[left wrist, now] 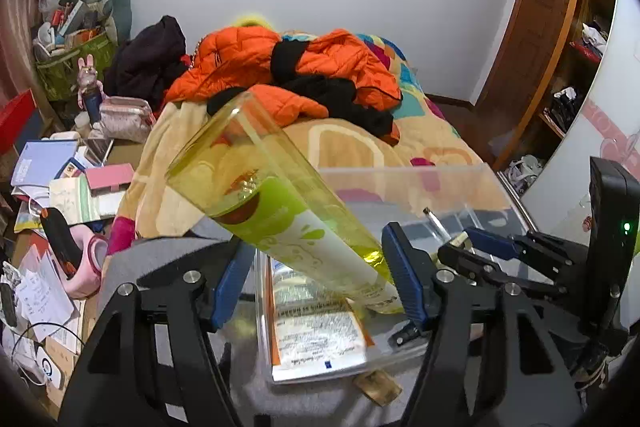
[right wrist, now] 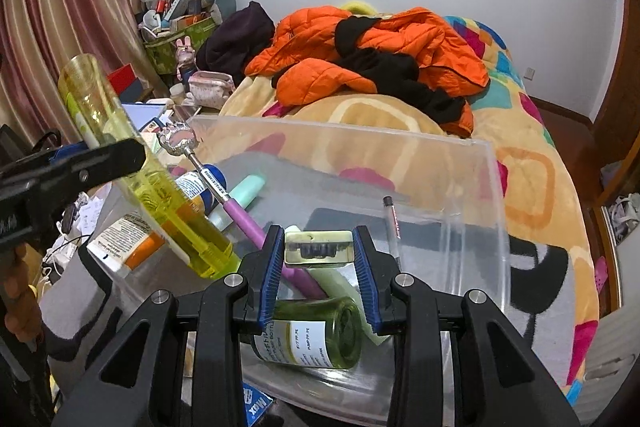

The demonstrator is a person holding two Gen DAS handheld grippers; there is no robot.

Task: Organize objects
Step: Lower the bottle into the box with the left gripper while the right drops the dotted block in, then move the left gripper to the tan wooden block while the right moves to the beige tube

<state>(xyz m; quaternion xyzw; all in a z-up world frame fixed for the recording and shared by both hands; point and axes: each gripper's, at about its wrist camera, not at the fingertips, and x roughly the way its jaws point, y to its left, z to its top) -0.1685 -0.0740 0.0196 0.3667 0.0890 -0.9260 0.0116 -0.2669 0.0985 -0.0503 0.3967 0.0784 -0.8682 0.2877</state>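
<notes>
A tall yellow-green see-through bottle (left wrist: 280, 203) leans between the fingers of my left gripper (left wrist: 318, 243). Its lower end rests inside the clear plastic box (left wrist: 400, 171), against the right pad; the left pad stands apart from it, so the jaws are open. The same yellow-green bottle (right wrist: 160, 183) slants at the left of the right wrist view, over the clear plastic box (right wrist: 340, 135). My right gripper (right wrist: 319, 239) is shut on a small olive-gold block (right wrist: 319, 247) above a green glass bottle (right wrist: 316, 335) lying in the box. Whether block and bottle are joined I cannot tell. The right gripper (left wrist: 460, 241) also shows in the left wrist view.
The box holds a pink-handled back scratcher (right wrist: 240, 211), a white and orange tube (right wrist: 120, 239), a mint tube (right wrist: 244, 191) and a pen (right wrist: 390, 223). Behind it, an orange jacket (right wrist: 360, 47) lies on the bed. A cluttered table (left wrist: 60, 187) is left, wardrobe shelves (left wrist: 580, 67) right.
</notes>
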